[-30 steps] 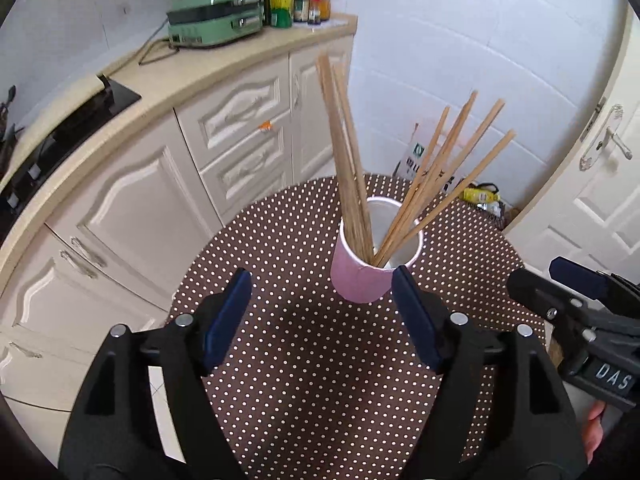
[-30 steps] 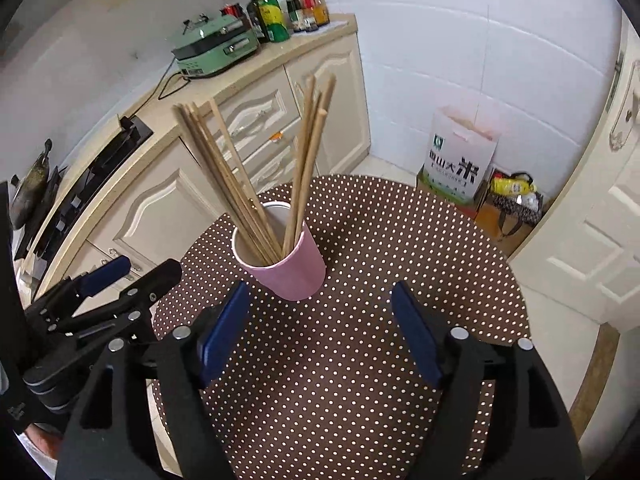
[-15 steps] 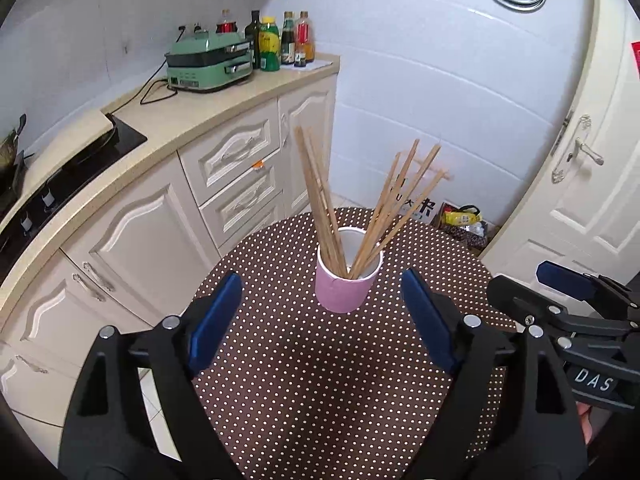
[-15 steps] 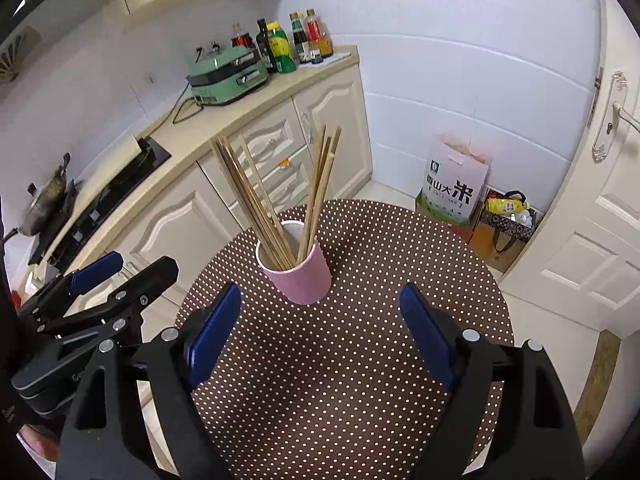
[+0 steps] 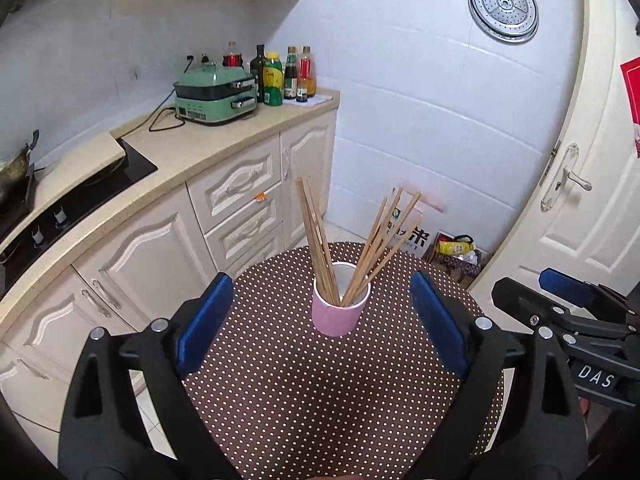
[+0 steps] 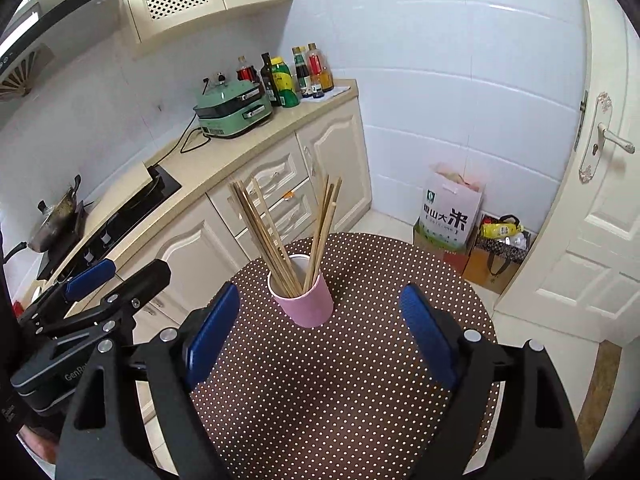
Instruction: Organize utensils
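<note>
Holder: a pink cylindrical cup (image 5: 340, 316) stands upright on the round table with a brown cloth dotted white (image 5: 320, 392), towards the table's far edge, the side nearest the cream kitchen cabinets (image 5: 168, 256).
Utensils: long wooden chopsticks (image 5: 316, 240) stand in the cup in two fanned bunches, one leaning left, the other leaning right, tips well above the rim.
Left gripper (image 5: 320, 320): black frame with blue pads (image 5: 204, 324); its jaws have just been opening and stand wide, with nothing between them. It hangs above the table's near half, apart from the cup, which shows between the two pads further off.
Right gripper (image 6: 320, 332): same build, jaws wide apart and empty, also above the near half of the table and clear of the cup.
Side by side: each gripper shows at the edge of the other's view, the right one near the table's right edge, the left one near its left edge.
Counter: a green electric cooker (image 5: 214, 96) and several sauce bottles (image 5: 280, 76) stand at the far end of the beige worktop (image 5: 200, 144).
Floor: a white rice bag (image 6: 450, 212) leans against the tiled wall beyond the table.
</note>
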{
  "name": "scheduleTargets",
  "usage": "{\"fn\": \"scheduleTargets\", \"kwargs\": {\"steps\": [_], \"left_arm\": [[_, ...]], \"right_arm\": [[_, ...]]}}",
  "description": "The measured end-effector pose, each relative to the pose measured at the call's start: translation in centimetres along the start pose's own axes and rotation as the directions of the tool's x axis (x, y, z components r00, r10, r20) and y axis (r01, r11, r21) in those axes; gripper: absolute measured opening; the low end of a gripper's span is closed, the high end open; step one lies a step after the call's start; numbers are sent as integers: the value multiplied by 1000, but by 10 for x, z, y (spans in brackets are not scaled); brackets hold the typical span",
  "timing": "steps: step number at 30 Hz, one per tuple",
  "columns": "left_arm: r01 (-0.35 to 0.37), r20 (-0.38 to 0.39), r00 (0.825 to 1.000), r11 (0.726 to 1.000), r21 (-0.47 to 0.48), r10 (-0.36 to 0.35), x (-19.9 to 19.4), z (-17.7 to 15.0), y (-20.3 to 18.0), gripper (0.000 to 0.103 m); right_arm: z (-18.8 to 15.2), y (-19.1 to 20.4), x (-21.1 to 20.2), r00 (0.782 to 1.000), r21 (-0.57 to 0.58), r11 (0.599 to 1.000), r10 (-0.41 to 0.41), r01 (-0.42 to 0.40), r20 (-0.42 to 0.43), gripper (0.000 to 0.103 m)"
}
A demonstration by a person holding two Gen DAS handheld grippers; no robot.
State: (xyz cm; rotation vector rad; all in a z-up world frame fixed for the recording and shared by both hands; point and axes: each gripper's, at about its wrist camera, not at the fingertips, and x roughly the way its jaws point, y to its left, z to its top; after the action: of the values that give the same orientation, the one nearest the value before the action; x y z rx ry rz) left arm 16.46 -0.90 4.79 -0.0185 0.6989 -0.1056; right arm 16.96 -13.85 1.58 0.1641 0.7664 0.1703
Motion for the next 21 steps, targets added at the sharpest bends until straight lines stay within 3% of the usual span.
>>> {"fn": "scheduleTargets", "kwargs": {"steps": [6,10,21], "left_arm": [[-18,16,1000,1000,-3,18,-5,1,1,89],[-30,13,999,1000,9,29,-4,0,0,89],[-34,14,999,999,23,33,-6,-1,-2,89]], "right_arm": [[0,0,-6,1000,-13,1000,-7,7,11,80],[-1,0,-7,1000,-18,1000,-11,11,13,86],[-1,-1,-8,1000,-19,1000,-8,8,7,87]]}}
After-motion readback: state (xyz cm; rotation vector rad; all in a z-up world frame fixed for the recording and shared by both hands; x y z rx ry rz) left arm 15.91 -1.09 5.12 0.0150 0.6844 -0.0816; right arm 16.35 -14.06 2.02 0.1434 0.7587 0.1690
